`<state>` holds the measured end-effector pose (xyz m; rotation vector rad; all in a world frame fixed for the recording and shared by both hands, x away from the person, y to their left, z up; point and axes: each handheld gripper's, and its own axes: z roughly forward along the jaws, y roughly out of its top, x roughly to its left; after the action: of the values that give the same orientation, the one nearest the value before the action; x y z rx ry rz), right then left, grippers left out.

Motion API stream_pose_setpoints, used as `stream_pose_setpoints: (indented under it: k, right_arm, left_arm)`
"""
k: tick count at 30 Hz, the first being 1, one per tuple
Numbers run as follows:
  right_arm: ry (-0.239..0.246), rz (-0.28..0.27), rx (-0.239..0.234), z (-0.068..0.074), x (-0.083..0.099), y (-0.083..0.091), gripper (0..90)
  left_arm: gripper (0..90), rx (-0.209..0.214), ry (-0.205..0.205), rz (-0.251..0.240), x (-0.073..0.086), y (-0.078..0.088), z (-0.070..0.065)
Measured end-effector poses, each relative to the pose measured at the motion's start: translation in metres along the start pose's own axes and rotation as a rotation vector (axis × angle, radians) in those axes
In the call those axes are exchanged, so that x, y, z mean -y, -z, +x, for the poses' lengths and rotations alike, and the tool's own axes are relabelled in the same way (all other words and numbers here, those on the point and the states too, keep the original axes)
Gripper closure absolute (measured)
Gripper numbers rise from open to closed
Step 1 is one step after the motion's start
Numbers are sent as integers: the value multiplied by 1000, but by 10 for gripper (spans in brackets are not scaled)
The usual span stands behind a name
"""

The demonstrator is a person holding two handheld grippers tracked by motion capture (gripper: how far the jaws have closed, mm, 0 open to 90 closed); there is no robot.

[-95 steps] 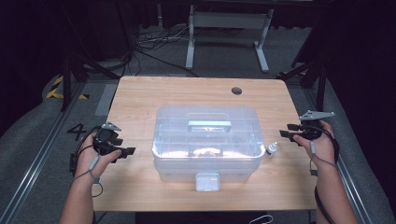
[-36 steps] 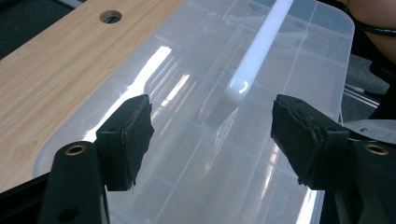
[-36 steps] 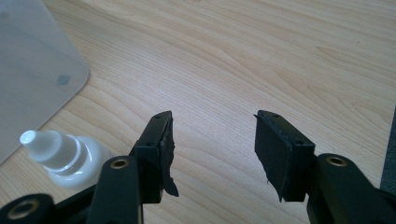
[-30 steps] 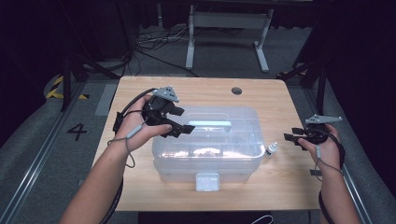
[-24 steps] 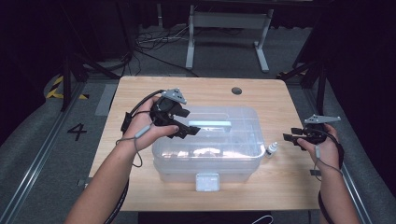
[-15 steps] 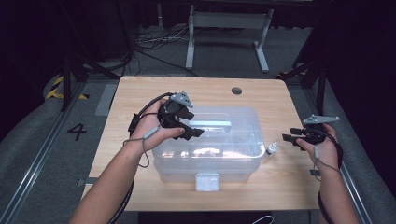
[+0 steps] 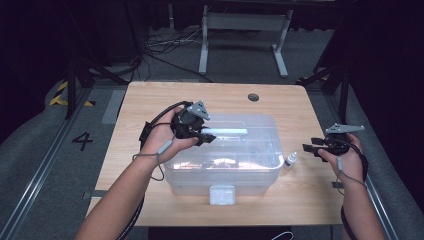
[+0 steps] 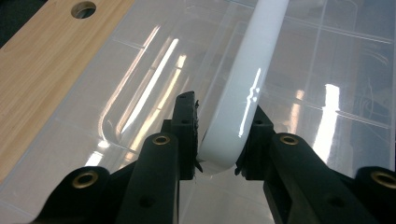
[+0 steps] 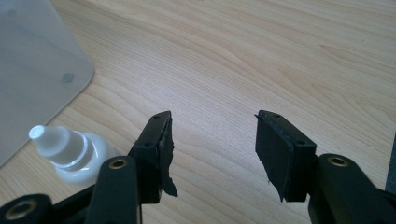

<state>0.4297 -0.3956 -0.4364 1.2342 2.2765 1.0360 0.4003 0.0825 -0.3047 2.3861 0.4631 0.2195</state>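
Observation:
A clear plastic storage box (image 7: pixel 220 167) stands in the middle of the wooden table (image 7: pixel 145 100) with its lid on. A white handle (image 7: pixel 227 131) lies along the top of the lid. My left gripper (image 7: pixel 207 137) reaches over the lid from the left. Its jaws have just been closing, and in the left gripper view the left gripper (image 8: pixel 222 140) has both pads pressed on the rounded end of the handle (image 8: pixel 252 70). My right gripper (image 7: pixel 307 148) hovers open to the right of the box. The right gripper (image 9: pixel 212 140) has bare wood between its jaws.
A small white dropper bottle (image 7: pixel 290 160) stands beside the box's right end, just left of the right gripper's jaws (image 9: pixel 70 151). The box has a white front latch (image 7: pixel 222 194). A round hole (image 7: pixel 253 97) sits near the table's far edge.
The left hand has edged right over the lid, and its jaws have closed on the handle's end. The right hand has stayed where it was.

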Motion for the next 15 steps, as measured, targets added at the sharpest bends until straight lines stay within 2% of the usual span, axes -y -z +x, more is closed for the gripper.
stream_pose_setpoints:
  k: [10, 15]
  right_arm:
    - [-7, -12, 8, 0, 2, 7, 476]
    - [-3, -31, 13, 3, 2, 15, 476]
  left_arm:
    - [717, -15, -8, -3, -8, 8, 3]
    - [715, -26, 5, -2, -14, 11, 7]
